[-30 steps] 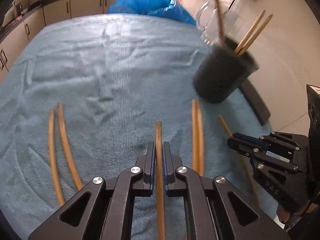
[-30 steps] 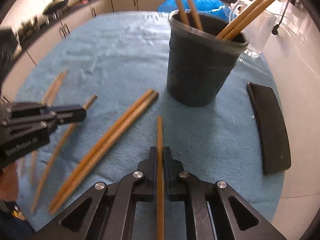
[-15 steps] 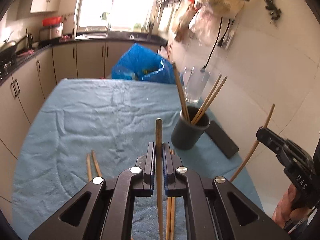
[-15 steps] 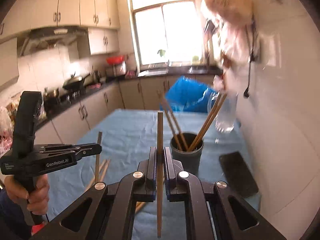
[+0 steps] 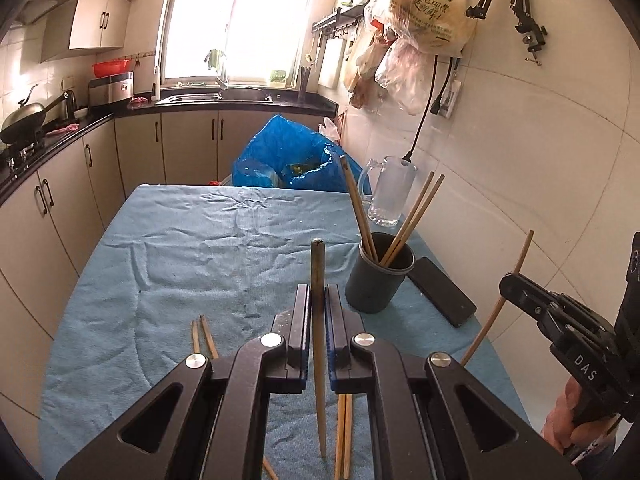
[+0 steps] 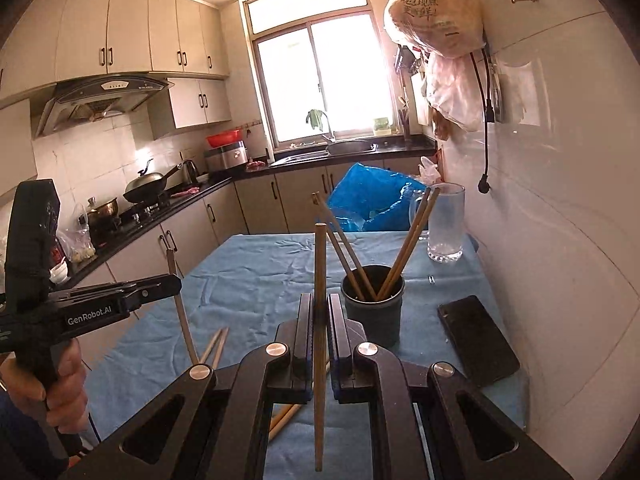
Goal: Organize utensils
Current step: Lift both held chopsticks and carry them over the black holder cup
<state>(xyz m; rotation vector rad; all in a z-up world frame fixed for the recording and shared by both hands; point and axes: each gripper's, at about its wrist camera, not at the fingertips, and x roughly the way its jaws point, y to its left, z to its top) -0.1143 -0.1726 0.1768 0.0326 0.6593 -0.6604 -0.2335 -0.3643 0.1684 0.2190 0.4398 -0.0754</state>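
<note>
- Four chopsticks (image 6: 404, 248) are already stood in the dark cup (image 6: 374, 304), which is placed on the blue cloth (image 5: 192, 264) near the wall side of the table, just beside a black phone (image 6: 478, 340).
- The left gripper (image 5: 318, 332) is seen clamped on one chopstick (image 5: 318, 320), held nearly upright above the cloth, short of the cup and to its left in the left wrist view.
- The right gripper (image 6: 320, 336) is likewise clamped on its own chopstick (image 6: 319, 300), which is held upright in front of the cup; both sticks are clear of the table and not yet over the cup's mouth.
- Two loose chopsticks (image 5: 202, 336) are left lying on the cloth to the left of the left gripper, and another pair (image 5: 344, 432) is partly hidden under its jaws.
- A further stick may be lying at the bottom edge of the left wrist view, but too little of it is shown to be sure.
- The task is judged to be roughly half done: four sticks are stowed, two are in hand and are to be dropped into the cup, and at least four remain to be picked up.
- A glass mug (image 5: 390, 196) and a blue bag (image 5: 288, 160) at the far end are not taken to be part of the job.
</note>
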